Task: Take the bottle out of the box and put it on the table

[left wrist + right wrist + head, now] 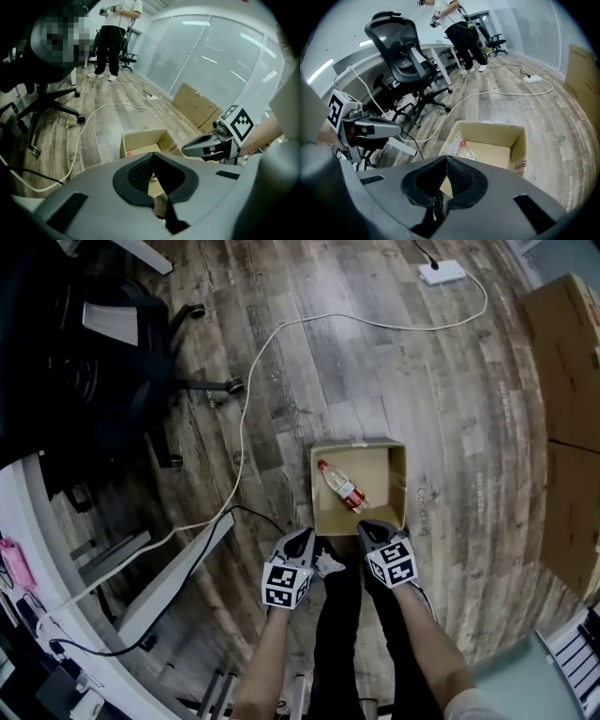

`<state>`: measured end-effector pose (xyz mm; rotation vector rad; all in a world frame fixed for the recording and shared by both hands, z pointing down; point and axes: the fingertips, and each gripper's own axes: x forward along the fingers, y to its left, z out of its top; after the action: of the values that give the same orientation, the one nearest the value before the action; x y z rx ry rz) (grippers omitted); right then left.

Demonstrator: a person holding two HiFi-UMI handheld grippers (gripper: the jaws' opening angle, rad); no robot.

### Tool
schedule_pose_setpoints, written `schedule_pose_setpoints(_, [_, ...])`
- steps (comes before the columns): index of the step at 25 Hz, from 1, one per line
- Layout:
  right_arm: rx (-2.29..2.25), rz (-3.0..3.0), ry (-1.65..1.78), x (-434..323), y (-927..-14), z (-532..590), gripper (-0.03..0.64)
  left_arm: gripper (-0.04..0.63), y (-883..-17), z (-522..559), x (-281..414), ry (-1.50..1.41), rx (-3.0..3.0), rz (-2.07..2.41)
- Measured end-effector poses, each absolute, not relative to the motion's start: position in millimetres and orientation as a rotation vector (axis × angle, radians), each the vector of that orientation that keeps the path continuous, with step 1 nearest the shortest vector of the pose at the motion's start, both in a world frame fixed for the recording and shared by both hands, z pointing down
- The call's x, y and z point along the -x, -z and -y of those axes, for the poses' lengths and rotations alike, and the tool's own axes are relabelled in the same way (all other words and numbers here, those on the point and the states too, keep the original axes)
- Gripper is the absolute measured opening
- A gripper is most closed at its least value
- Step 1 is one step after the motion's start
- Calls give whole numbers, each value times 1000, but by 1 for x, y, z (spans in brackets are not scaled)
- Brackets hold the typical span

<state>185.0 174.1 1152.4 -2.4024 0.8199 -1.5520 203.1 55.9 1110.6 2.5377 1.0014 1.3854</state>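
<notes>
A steep downward look at a wood-plank floor, with the wearer's two arms reaching forward at the bottom of the head view.

One open cardboard box sits on the floor just ahead of the two grippers. One clear plastic bottle lies on its side on the bottom of the box, in the left half. Its long axis runs diagonally. The red cap points to the far left corner of the box, and the base points back toward the near right. A red label wraps its middle. In the right gripper view the cap end of the bottle shows just past the fingers.

The left gripper and the right gripper are side by side at the near edge of the box, both angled down toward it. Each carries one cube with square markers. The left gripper's fingers are closed together at the tips and hold nothing. The right gripper's fingers are likewise closed together and hold nothing. Neither touches the bottle.

One white cable curves across the floor to one white power strip. One black office chair stands at upper left. The edge of a white bench crosses the lower left. Larger cardboard boxes line the right side. One person stands far off in the room.
</notes>
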Motion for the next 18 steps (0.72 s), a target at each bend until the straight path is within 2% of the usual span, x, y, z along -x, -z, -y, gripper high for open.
schedule_pose_setpoints(8, [2426,-821,1652,-186,-1248,-168,44,15,-1175,-57,-197,-1368,-2521,-953])
schedule_pose_setpoints(18, [2418,-921,1805,-190,-1345,-155,275,15,-1241,-45,-193,-1308,-2555,-905])
